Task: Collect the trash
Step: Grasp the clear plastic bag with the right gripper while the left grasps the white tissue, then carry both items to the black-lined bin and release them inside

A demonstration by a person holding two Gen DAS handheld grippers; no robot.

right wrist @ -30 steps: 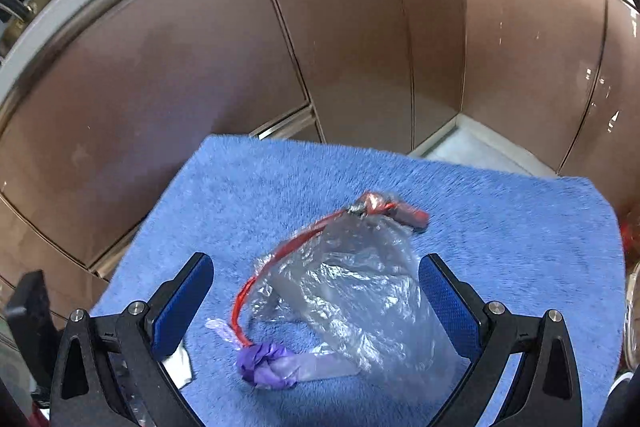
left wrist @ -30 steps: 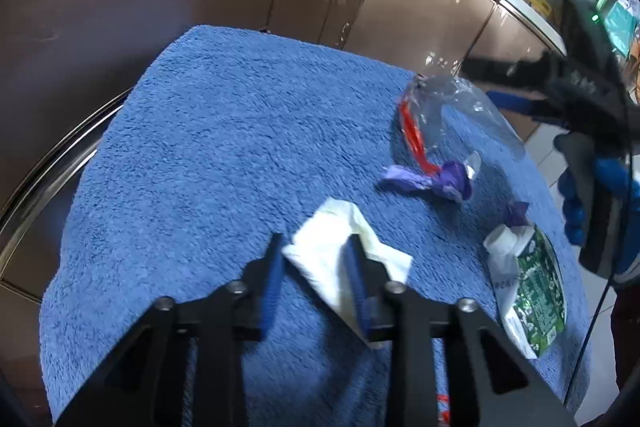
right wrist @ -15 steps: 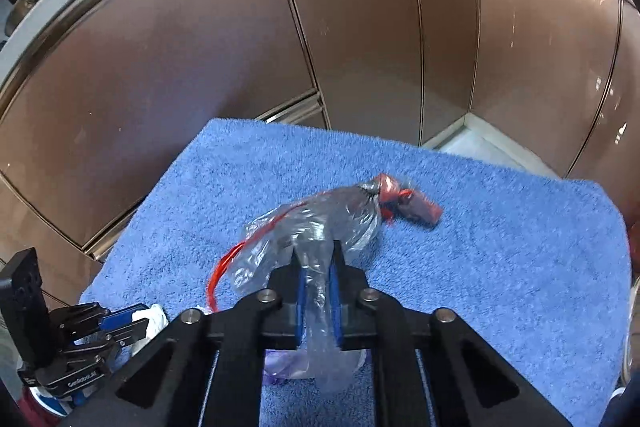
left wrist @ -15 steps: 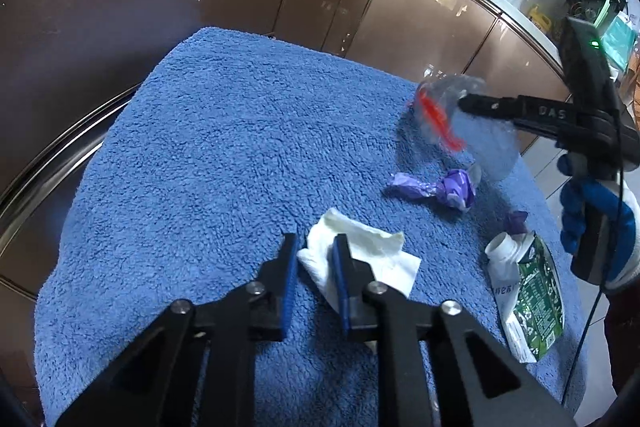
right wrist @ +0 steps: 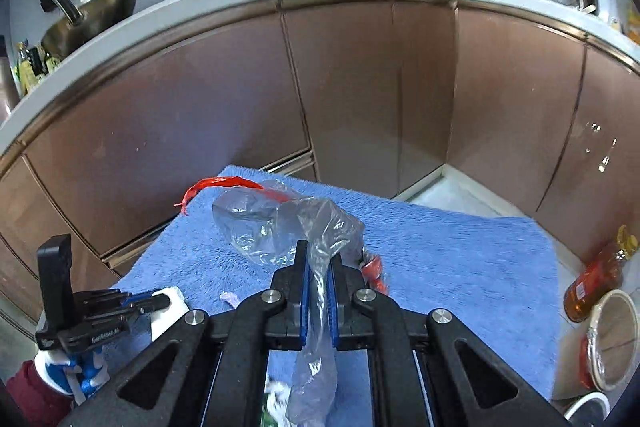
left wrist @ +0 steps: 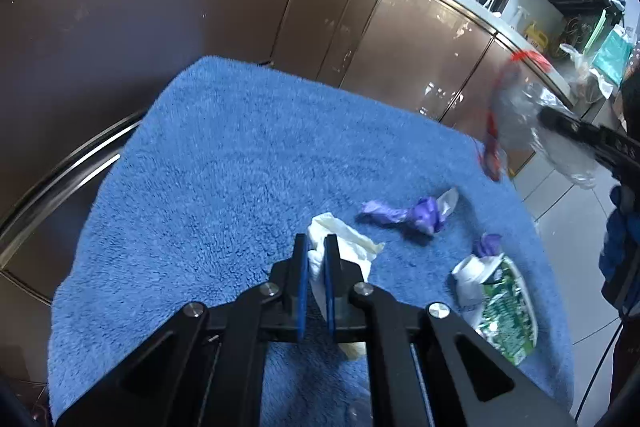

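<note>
Above the blue towel (left wrist: 224, 187), the right gripper (right wrist: 319, 291) is pinching the clear plastic bag (right wrist: 280, 223) while the left gripper (left wrist: 314, 279) is clamping the white tissue (left wrist: 344, 239), so both should probably be lifting slowly, keeping the jaws tight.

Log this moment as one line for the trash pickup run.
left gripper: shut on tissue | right gripper: shut on plastic bag, lifted | on towel: purple wrapper, green packet

Two black linkage grippers, left gripper (left wrist: 315, 247) and right gripper (right wrist: 319, 263): blue pads, silver pivot screws; blue-and-white glove (right wrist: 74, 373), maroon sleeve (right wrist: 28, 393).
</note>
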